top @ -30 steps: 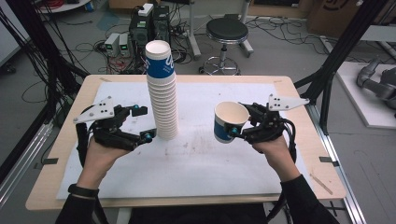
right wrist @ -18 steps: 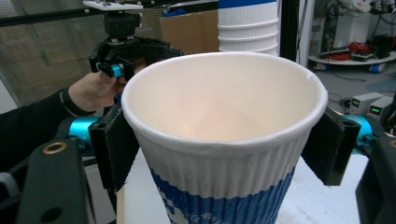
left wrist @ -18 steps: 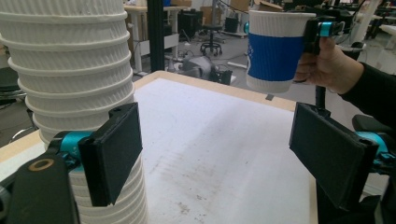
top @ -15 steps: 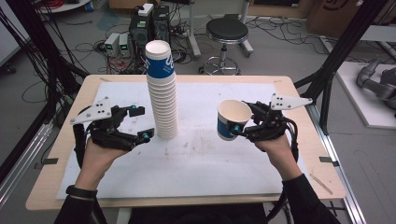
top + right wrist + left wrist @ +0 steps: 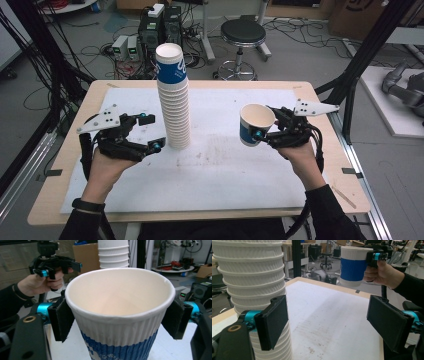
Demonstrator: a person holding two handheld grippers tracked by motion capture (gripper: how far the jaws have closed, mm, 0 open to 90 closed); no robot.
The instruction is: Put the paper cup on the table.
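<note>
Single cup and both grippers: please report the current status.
Right gripper shut on single cup, held above table. Left gripper open, beside cup stack, not gripping. Path between clear.

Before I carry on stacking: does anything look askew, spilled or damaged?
Nothing is spilled or damaged. The cup stack leans slightly. The white mat has faint brownish smudges. The held cup looks intact.

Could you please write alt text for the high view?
The right gripper holds a single paper cup above the table, apart from a tall cup stack. The left gripper waits open beside the stack's base.
</note>
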